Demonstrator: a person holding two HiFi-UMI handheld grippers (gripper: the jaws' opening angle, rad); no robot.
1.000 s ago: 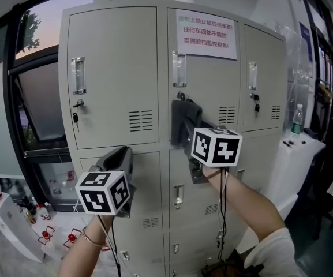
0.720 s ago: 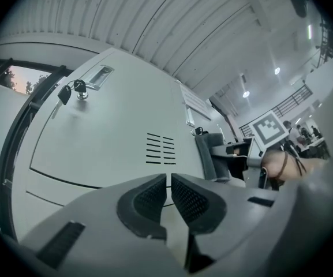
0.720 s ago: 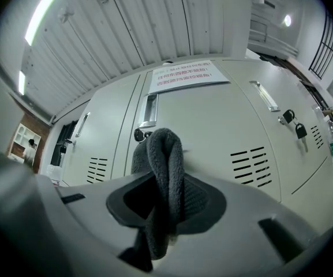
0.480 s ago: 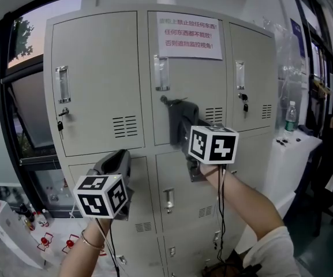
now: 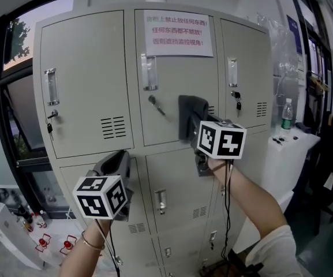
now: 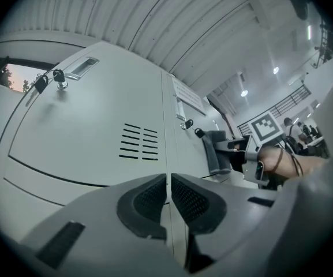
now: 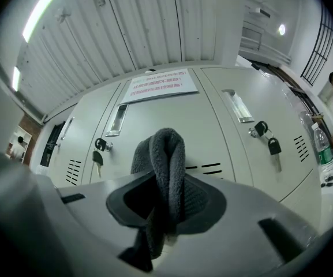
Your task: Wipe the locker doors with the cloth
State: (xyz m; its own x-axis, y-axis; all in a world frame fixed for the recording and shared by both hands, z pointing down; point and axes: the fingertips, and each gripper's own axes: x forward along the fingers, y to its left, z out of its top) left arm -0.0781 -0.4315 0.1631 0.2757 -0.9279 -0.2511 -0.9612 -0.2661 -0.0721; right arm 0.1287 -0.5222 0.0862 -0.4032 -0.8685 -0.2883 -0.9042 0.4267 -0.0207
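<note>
A grey metal locker bank (image 5: 91,68) fills the head view. My right gripper (image 5: 190,123) is shut on a dark grey cloth (image 5: 190,115) and presses it flat against the upper middle door (image 5: 166,79), to the right of that door's key (image 5: 156,105). In the right gripper view the folded cloth (image 7: 165,172) sticks out between the jaws, over the door's vent slots (image 7: 208,168). My left gripper (image 5: 118,165) is held lower, in front of the lower left door, shut with nothing in it. Its pads (image 6: 149,201) meet in the left gripper view.
A paper notice (image 5: 178,32) is taped at the top of the middle door. A padlock with keys (image 7: 272,144) hangs on the right door. A white counter (image 5: 290,146) with a bottle (image 5: 285,118) stands to the right. Small red items (image 5: 42,235) lie on the floor at left.
My right gripper has slid the cloth to the right across the upper middle door, uncovering that door's key. The head view has shifted too. The left gripper has stayed in place.
</note>
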